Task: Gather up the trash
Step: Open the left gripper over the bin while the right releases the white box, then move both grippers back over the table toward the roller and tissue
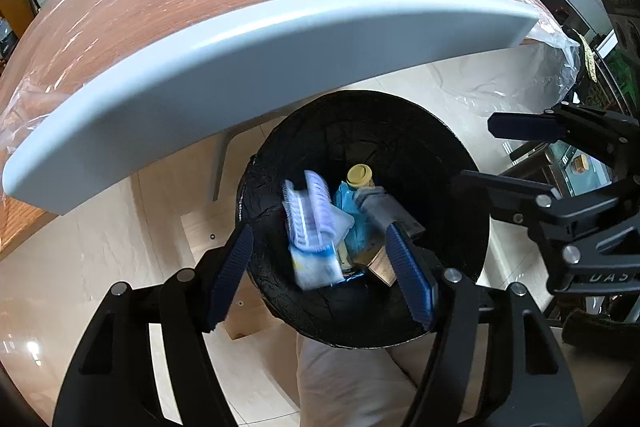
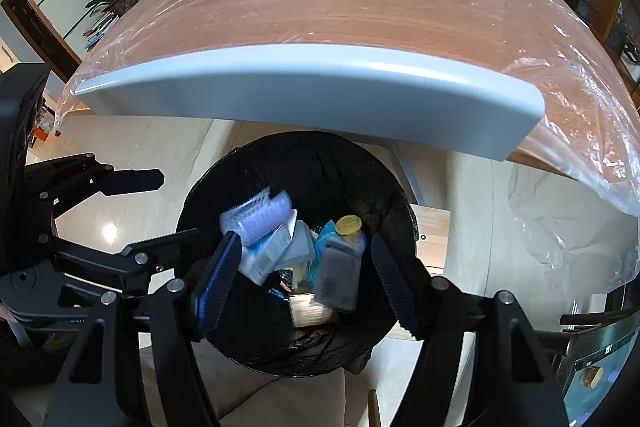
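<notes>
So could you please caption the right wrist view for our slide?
Open right gripper above black-lined round trash bin, lilac ribbed plastic roller among its trash.

The black-lined round trash bin point(image 2: 296, 347) stands on the floor just before the plastic-covered wooden table point(image 2: 360, 11); a lilac ribbed plastic roller point(image 2: 262, 217) lies inside the bin.

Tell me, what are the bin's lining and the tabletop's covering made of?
The bin lining looks like thin black plastic film: crinkled and faintly glossy. The table covering seems to be clear plastic sheet: see-through, wrinkled, shiny, with wood grain showing beneath.
</notes>
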